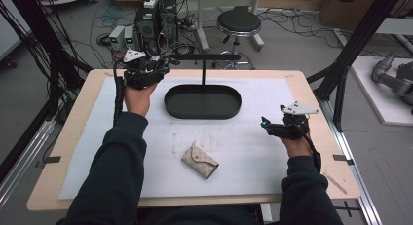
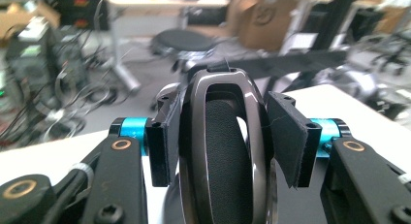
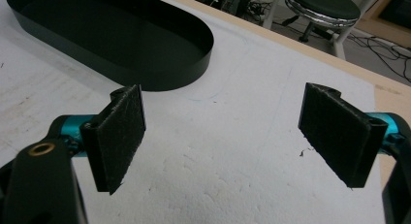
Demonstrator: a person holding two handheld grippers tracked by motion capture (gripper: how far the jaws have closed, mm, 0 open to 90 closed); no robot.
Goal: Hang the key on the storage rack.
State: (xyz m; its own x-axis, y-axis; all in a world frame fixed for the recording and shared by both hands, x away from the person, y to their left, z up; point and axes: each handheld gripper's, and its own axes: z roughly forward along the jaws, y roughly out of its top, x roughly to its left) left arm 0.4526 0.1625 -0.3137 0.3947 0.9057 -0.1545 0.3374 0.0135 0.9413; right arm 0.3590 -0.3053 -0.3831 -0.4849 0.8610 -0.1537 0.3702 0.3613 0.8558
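My left gripper [image 1: 158, 69] is raised at the table's far left, shut on a dark glossy oval headphone cup [image 2: 225, 136] with black padding inside; both pads press its sides. It hangs just left of the black crossbar [image 1: 204, 56] of a T-shaped stand, whose post rises from a black oval tray [image 1: 202, 113]. My right gripper [image 1: 271, 128] hovers low over the white mat at the right, open, with nothing between its pads [image 3: 121, 136]. The tray [image 3: 160, 81] lies beyond it.
A beige snap pouch [image 1: 199, 160] lies on the white mat [image 1: 243, 157] near the front centre. The wooden table edge [image 1: 311, 88] borders the mat. Behind the table stand a round stool [image 1: 238, 23], computer cases and loose cables on the floor.
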